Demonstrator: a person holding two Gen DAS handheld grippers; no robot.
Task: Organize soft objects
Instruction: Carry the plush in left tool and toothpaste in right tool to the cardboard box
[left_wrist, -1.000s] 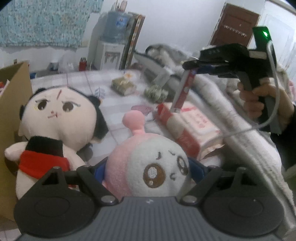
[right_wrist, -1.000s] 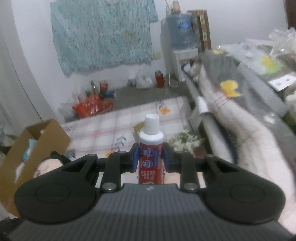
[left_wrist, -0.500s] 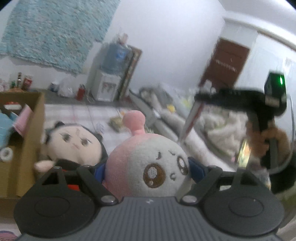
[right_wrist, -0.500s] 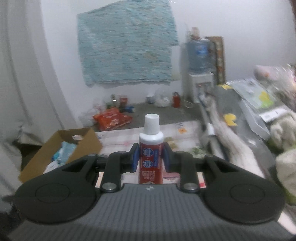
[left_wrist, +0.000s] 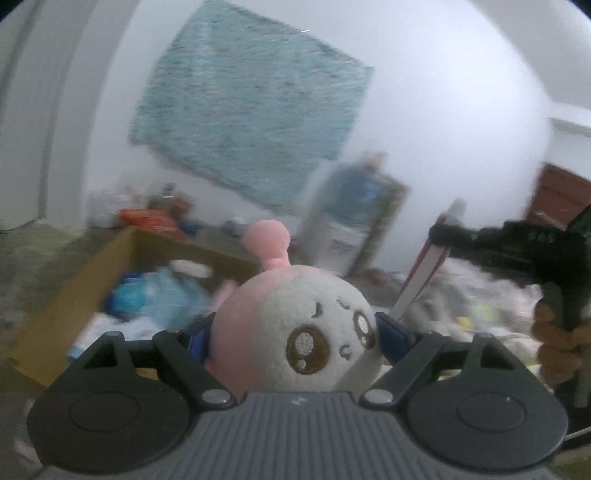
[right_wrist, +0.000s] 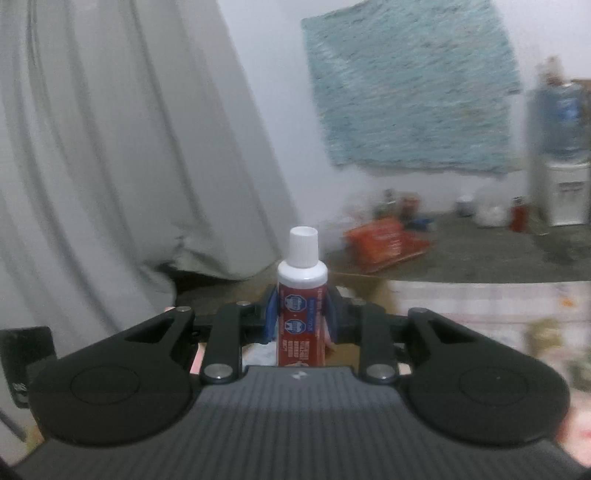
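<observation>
Much of both views is smeared by motion blur, so small items along the far wall stay unreadable. The lower body of the round pink-and-white plush toy with a knob on top (left_wrist: 295, 325) is hidden behind the left gripper (left_wrist: 295, 338), whose blue-padded jaws stand wide and press on the toy's two sides, holding it clear of the floor. The bottom end of the red-and-white toothpaste tube with a white cap (right_wrist: 302, 295) is cut off by the body of the right gripper (right_wrist: 301, 317), whose jaws are nearly closed and clamp the tube upright.

Behind them is a white wall with a ragged teal cloth (left_wrist: 251, 122) hung on it, and a water dispenser with a blue bottle (right_wrist: 561, 155) standing beside it.

Only the left wrist view shows the open brown cardboard box (left_wrist: 74, 295) below and left of the toy, with blurred blue and white items inside, and the right gripper from the side, gripped by a hand (left_wrist: 554, 332), the tube slanting down from it. Only the right wrist view shows the grey curtain (right_wrist: 110, 129), an orange packet (right_wrist: 384, 243) on the dark floor strip, and pale patterned tiles (right_wrist: 480, 299).
</observation>
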